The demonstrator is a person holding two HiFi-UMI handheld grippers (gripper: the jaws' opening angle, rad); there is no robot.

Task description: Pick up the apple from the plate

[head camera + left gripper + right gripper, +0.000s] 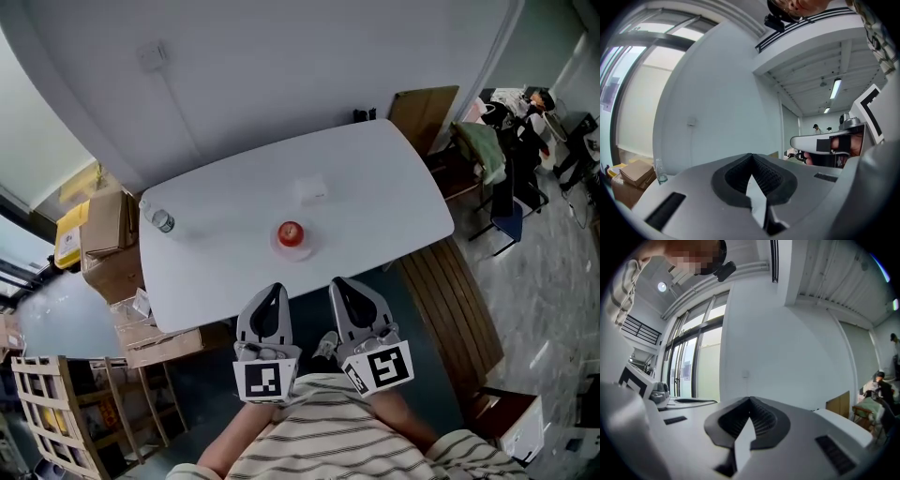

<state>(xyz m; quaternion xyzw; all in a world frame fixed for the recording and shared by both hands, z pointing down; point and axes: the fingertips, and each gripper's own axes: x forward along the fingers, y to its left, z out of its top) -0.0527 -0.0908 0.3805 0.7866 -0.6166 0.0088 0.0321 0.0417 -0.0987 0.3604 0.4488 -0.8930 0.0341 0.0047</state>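
Note:
A red apple (291, 232) sits on a small white plate (294, 250) near the middle of the white table (375, 206). Both grippers hover side by side close to my body, short of the table's near edge and pointing level at it. The left gripper (276, 289) is shut with nothing in it, and its jaws meet at the tip in the left gripper view (751, 155). The right gripper (338, 281) is likewise shut and empty (750, 399). Neither gripper view shows the apple; the jaws hide the tabletop.
A clear bottle (162, 221) (659, 170) stands at the table's left end, and a small white object (311, 189) lies beyond the plate. Cardboard boxes (108, 248) are stacked to the left, a wooden bench (459, 305) stands to the right, and a white crate (52, 412) is at lower left.

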